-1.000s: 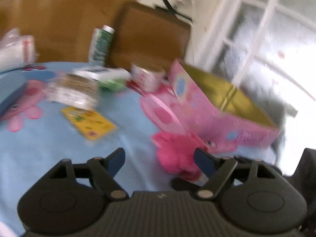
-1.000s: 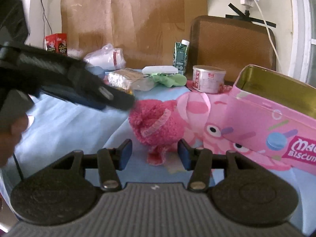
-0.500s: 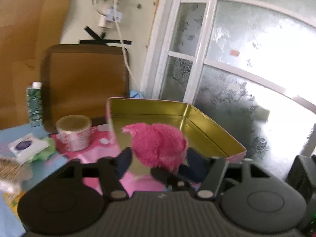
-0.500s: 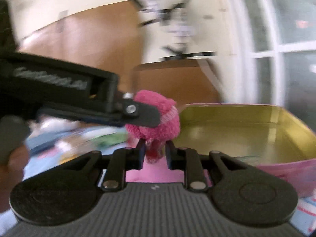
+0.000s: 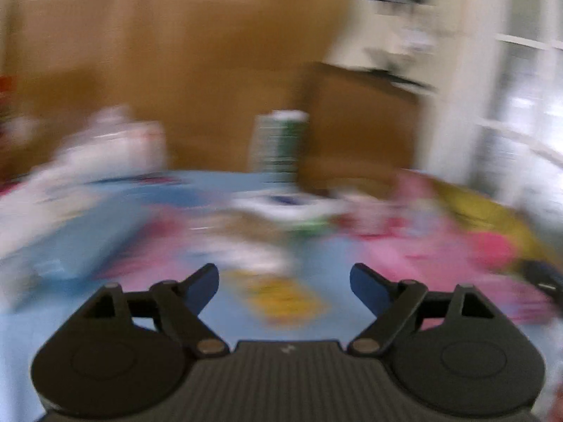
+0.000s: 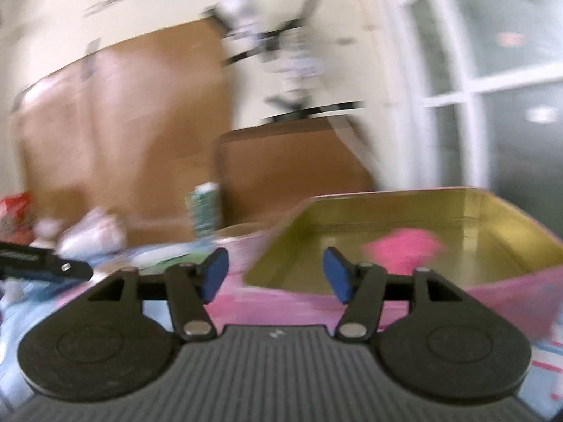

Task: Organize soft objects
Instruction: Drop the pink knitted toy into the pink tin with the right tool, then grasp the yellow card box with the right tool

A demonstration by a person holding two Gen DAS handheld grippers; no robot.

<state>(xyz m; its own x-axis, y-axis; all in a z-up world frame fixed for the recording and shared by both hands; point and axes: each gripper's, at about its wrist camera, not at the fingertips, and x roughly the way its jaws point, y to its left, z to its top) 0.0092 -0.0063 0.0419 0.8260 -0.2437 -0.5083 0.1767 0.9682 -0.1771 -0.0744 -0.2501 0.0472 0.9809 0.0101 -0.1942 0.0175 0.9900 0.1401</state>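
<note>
Pink fuzzy thing: the soft pink plush (image 6: pixel 401 250) was lying inside the tin, on the gold floor toward the right half, not touching either gripper. Too smeared to say what kind of toy it was, honestly. In the left wrist view it showed up only as a hot-pink blob (image 5: pixel 492 250) at the right edge.

Tin: the pink biscuit tin (image 6: pixel 499 292) sat open with its gold inside showing, on the right side of the table, right in front of the right gripper.

Right gripper: the right gripper (image 6: pixel 276 274) had its blue pads (image 6: pixel 336 276) spread well apart, nothing between them. The jaws had just been opening, and the plush was clear of them, past the tips and off to the right.

Left gripper: the left gripper (image 5: pixel 284 286) was spread wide too, jaws just opened further, empty gap with only the tablecloth showing through. From the right wrist view one of its black fingers (image 6: pixel 52 269) poked in at the left edge.

Table: light blue tablecloth (image 5: pixel 323 253) with pink prints. A yellow card (image 5: pixel 285 297) lay just beyond the left gripper's tips.

Clutter at the back: a green and white carton (image 5: pixel 279 142) stood upright near the far edge, with a white plastic bag (image 5: pixel 112 147) to its left. Everything in that view was badly motion-blurred.

Behind: brown board (image 6: pixel 292 168) leaning on the wall, white-framed window (image 6: pixel 471 91) on the right.
</note>
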